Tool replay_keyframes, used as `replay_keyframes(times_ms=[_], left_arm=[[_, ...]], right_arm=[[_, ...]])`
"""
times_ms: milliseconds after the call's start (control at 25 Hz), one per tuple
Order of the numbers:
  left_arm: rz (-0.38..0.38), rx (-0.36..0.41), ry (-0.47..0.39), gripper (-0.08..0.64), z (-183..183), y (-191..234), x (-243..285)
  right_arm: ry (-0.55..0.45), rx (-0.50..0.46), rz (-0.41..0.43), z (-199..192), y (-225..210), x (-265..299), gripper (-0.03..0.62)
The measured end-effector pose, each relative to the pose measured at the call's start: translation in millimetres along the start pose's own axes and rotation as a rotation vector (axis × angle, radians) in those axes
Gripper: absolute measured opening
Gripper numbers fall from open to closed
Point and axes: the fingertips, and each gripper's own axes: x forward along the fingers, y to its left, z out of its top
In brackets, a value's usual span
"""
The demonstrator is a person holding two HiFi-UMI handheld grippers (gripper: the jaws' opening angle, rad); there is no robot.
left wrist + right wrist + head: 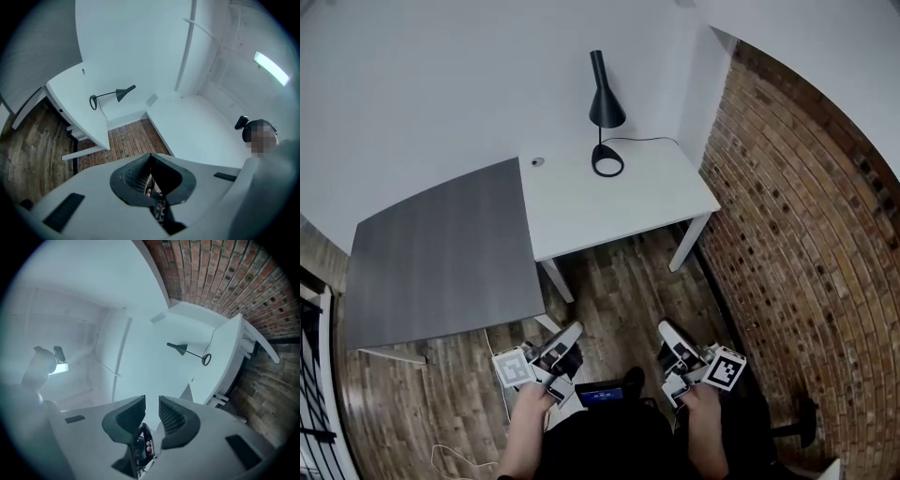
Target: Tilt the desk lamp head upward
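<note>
The black desk lamp [602,103] stands at the back of the white table [619,211], its cone head pointing down over its ring base [607,161]. Both grippers are held low over the wood floor, well short of the table. My left gripper [569,336] has its jaws closed together with nothing between them. My right gripper [667,334] is open with an empty gap. The lamp [115,94] appears far off in the left gripper view beyond the left gripper [150,157]. It is also far off in the right gripper view, the lamp [186,350] beyond the right gripper [151,401].
A grey table [441,253] adjoins the white one on the left. A brick wall [806,216] runs along the right. The lamp's cable [645,140] trails to the back right corner. A small round fitting [537,161] sits on the white top. Wood floor [619,291] lies between me and the tables.
</note>
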Motion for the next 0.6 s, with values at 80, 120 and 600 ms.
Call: replay_keyframes(times_ms=[80, 120, 600], left_arm=[[0.013, 0.012, -0.015, 0.009, 9.9, 4.6, 21.5], [0.021, 0.016, -0.018, 0.009, 12.9, 7.7, 31.1], [0.06, -0.014, 0.05, 0.009, 9.1, 37.7, 127.2]], right_arm=[[0.008, -0.009, 0.012, 27.5, -11.8, 5.8, 0.092], [0.011, -0.013, 0.016, 39.9, -17.9, 6.9, 0.092], [-0.039, 0.048, -0.006, 103.5, -71.0, -13.8, 0.092]])
